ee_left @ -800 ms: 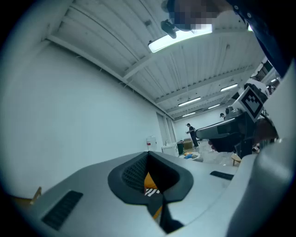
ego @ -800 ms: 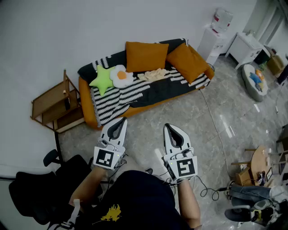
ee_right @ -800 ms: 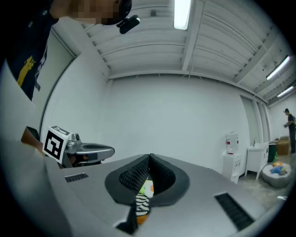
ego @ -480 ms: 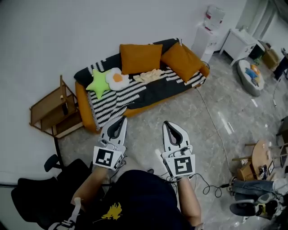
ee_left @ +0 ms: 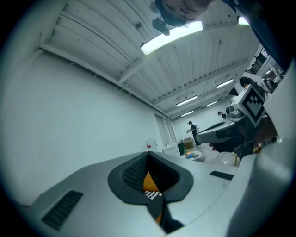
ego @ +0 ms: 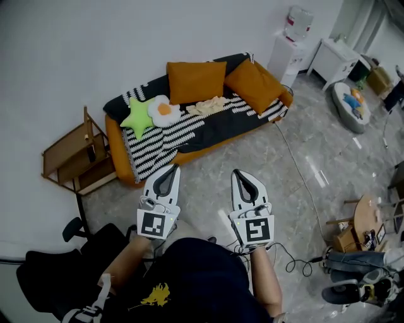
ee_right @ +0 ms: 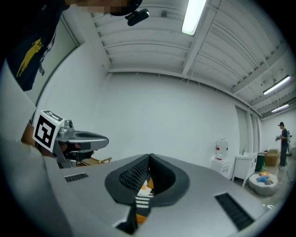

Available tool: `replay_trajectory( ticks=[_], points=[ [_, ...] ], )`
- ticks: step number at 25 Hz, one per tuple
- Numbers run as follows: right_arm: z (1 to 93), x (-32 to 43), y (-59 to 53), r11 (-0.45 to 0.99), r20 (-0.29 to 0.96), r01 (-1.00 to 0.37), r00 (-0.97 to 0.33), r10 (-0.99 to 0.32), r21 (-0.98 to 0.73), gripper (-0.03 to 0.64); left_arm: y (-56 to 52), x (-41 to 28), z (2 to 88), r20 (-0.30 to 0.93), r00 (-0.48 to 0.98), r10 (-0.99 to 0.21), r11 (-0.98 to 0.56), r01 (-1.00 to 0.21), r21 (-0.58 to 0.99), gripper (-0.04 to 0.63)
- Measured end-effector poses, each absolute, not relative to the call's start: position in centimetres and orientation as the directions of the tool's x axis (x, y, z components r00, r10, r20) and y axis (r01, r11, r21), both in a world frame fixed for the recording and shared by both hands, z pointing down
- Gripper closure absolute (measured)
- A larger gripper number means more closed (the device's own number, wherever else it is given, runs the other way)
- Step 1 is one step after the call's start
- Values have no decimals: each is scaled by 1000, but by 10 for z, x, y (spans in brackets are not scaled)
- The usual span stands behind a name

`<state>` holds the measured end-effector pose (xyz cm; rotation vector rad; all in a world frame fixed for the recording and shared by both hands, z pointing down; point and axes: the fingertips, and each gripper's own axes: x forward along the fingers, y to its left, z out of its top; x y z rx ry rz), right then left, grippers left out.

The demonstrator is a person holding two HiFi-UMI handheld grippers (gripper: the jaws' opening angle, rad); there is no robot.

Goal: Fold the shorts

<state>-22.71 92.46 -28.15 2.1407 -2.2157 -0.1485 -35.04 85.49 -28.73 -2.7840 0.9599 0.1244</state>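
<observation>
Both pairs of jaws are pressing together on nothing. The left gripper [ego: 171, 168] and right gripper [ego: 239, 173] are pointing side by side toward the sofa [ego: 115, 145]. The shorts [ego: 208, 106] are lying crumpled on its seat beside the egg cushion [ego: 165, 110], their long axis running along the sofa.

No readable txt, nos. or brand names anywhere in view. Closest things:
- left cube [ego: 154, 224] on my left gripper [ego: 171, 169]: b/w square marker, pattern only, no letters.
- right cube [ego: 254, 230] on my right gripper [ego: 240, 173]: same kind of marker, no letters.
- my black shirt [ego: 189, 277]: yellow print, too small to read.
- water bottle [ego: 298, 17] by the far wall: reddish label, blurred, can't read.
</observation>
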Motion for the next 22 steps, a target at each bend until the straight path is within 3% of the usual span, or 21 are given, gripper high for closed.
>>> replay_trajectory(
  ticks=[3,6,10,12,13,15,18,22],
  points=[
    [-271,-220,926,12,42,-995,-8,-999,97,600,860,-345,-278,-93,835,-543,-819,-551,-159,581],
    [-268,-221,927,-4,32,-996,7,-999,94,600,872,-337,-265,-15,896,-444,-862,-432,-264,581],
    [-265,-216,931,-27,42,-994,32,-999,104,600,868,-340,-264,-11,866,-500,-835,-486,-257,581],
    [-264,-214,931,-24,43,-994,29,-999,105,600,863,-343,-258,58,838,-542,-819,-512,-258,506],
    [-262,-215,931,-15,60,-994,21,-998,108,594,861,-343,-255,95,828,-553,-816,-515,-261,509],
    [-255,-220,932,10,100,-993,1,-995,114,534,862,-344,-252,114,827,-551,-821,-513,-253,485],
    [-250,-220,931,21,116,-993,-7,-993,115,506,867,-341,-246,156,836,-527,-839,-481,-255,381],
    [-243,-217,926,20,130,-996,-8,-991,87,404,866,-335,-241,156,853,-498,-858,-457,-235,261]
  ],
)
